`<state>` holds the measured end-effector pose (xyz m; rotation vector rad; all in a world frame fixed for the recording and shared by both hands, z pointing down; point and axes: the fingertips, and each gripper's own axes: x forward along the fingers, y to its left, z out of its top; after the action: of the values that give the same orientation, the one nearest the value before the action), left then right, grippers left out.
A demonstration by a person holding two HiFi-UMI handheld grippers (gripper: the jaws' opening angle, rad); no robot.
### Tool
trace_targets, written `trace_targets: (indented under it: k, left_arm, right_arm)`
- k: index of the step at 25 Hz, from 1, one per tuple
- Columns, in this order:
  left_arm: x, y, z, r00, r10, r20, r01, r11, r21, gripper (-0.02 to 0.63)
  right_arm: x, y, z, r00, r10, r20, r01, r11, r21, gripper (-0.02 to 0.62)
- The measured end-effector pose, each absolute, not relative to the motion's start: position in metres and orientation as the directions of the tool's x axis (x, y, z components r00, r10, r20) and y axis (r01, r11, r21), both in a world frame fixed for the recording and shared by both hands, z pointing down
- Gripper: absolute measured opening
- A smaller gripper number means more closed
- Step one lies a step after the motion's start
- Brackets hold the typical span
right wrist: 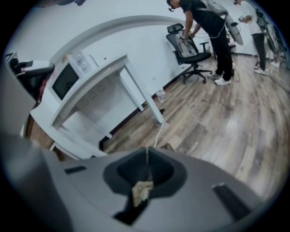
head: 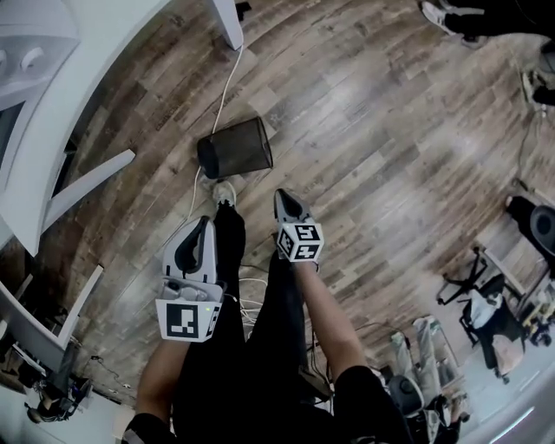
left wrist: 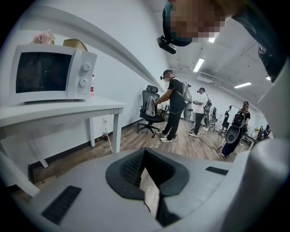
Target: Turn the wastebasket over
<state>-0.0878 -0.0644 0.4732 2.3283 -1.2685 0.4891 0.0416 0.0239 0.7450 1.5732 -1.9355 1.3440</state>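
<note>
A black mesh wastebasket (head: 235, 147) lies on its side on the wood floor, its open mouth toward the left of the head view. My left gripper (head: 205, 222) hangs below it, over my left leg, and its jaws meet at the tips with nothing between them. My right gripper (head: 284, 196) is a little right of and below the basket, jaws together and empty. Neither gripper touches the basket. In both gripper views the jaws (left wrist: 145, 156) (right wrist: 146, 158) block the basket from sight.
A white table (head: 52, 104) holding a microwave (left wrist: 47, 74) stands at the left, its leg (head: 227, 22) just above the basket. A white cable (head: 227, 87) runs down past the basket. My shoe (head: 224, 192) is beside it. People and an office chair (left wrist: 152, 115) are farther off.
</note>
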Motion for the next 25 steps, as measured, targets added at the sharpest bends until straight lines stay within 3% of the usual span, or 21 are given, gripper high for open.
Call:
trace_targets:
  k: [5, 10, 25]
  left_arm:
    - [-0.09, -0.071, 0.503, 0.519, -0.699, 0.492, -0.851, -0.477, 0.219, 0.034]
    - [-0.094, -0.07, 0.526, 0.506, -0.704, 0.498, -0.86, -0.459, 0.224, 0.034]
    - [-0.113, -0.068, 0.59, 0.482, -0.686, 0.546, -0.873, -0.432, 0.228, 0.034]
  right_arm:
    - [0.029, 0.024, 0.795, -0.387, -0.573, 0.723, -0.871, -0.031, -0.49, 0.038]
    - [0.025, 0.028, 0.847, -0.414, -0.511, 0.753, -0.877, 0.003, -0.48, 0.118]
    - [0.018, 0.012, 0.984, -0.448, -0.378, 0.81, -0.886, 0.066, -0.46, 0.164]
